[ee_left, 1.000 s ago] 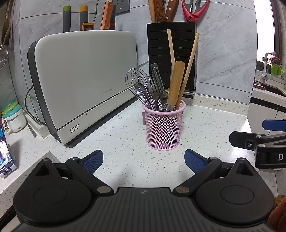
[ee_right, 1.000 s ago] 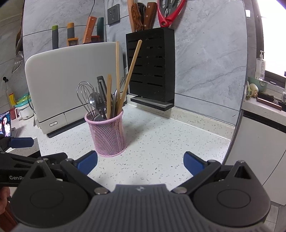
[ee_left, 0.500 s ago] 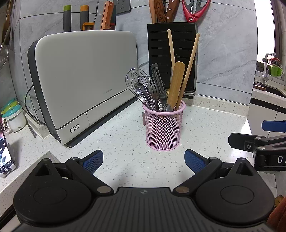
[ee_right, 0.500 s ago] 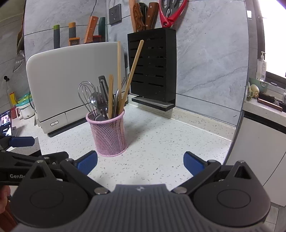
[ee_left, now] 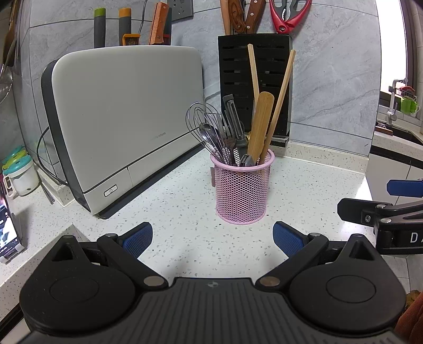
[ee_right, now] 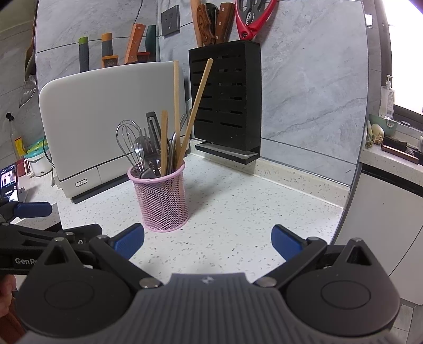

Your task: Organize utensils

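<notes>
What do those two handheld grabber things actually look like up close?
Both match. The left gripper and right gripper are matte black, with blue ribbed pads on two angled fingers, round black discs at each side, silver pivot pins and a ridged grey centre plate. White lettering marks their sides. No cables show.

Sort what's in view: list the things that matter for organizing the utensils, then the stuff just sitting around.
Job:
pink mesh cup
whisk
wooden spatula
chopsticks
left gripper, open
right gripper, open

Lying about:
white appliance
black knife block
red scissors
phone
</notes>
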Available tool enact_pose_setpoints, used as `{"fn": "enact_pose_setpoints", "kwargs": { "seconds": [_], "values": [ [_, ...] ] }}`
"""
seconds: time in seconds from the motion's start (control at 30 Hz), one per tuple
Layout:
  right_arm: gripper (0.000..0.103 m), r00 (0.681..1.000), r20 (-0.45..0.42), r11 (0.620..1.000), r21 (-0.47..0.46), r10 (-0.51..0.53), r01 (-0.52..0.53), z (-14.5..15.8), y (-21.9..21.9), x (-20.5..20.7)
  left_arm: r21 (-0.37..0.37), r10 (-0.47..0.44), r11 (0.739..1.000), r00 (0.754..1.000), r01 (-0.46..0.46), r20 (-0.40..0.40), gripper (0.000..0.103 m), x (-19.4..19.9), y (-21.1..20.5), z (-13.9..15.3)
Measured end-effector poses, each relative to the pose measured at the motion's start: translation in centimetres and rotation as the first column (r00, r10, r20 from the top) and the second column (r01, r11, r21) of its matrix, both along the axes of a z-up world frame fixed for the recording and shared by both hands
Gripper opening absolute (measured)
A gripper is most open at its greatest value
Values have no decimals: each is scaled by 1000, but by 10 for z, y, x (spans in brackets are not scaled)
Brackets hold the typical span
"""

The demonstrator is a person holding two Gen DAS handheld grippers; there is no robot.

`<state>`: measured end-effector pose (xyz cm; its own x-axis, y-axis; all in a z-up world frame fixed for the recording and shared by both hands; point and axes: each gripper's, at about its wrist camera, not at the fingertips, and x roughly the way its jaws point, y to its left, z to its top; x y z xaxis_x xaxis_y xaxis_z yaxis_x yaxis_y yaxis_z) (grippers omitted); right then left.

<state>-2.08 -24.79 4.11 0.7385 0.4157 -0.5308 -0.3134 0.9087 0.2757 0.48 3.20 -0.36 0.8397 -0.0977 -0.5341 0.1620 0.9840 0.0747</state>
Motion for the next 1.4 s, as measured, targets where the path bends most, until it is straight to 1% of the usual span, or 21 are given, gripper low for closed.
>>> {"fn": "enact_pose_setpoints", "kwargs": {
  "seconds": [1.4],
  "values": [
    [100,1000,-10,1000,5,9,-9,-2,1,0,-14,-3,1000,1000,3,2,103,-1,0,1]
  ]
}}
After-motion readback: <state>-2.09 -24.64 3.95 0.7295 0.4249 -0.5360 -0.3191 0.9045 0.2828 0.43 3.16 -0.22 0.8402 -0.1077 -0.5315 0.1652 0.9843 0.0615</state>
